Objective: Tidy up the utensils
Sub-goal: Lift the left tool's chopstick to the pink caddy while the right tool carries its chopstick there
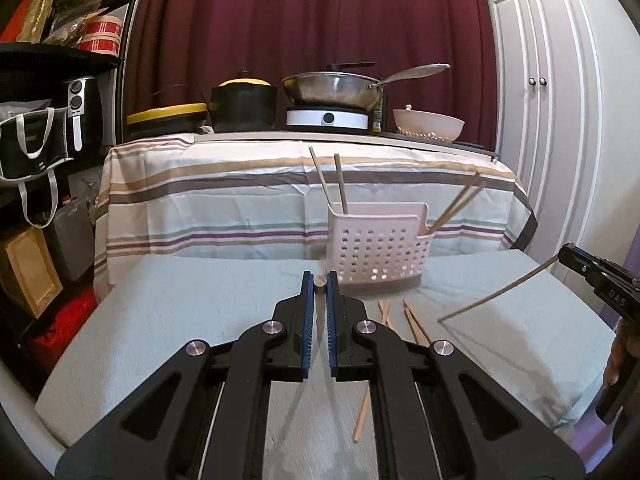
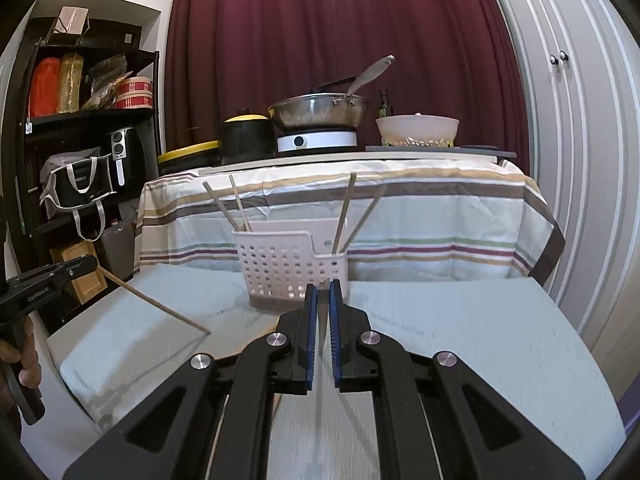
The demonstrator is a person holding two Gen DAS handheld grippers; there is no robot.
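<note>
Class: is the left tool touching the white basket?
Apart. The right wrist view shows the left tool, gripping a chopstick, far left of the white basket.

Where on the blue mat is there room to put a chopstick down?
The mat is bare left of the white basket, and bare again at its right. Loose chopsticks crowd the spot before the basket.

White perforated caddy (image 1: pixel 378 248), tan chopsticks (image 1: pixel 414 326), striped cloth (image 1: pixel 240 196), maroon curtain (image 1: pixel 312 20).
</note>
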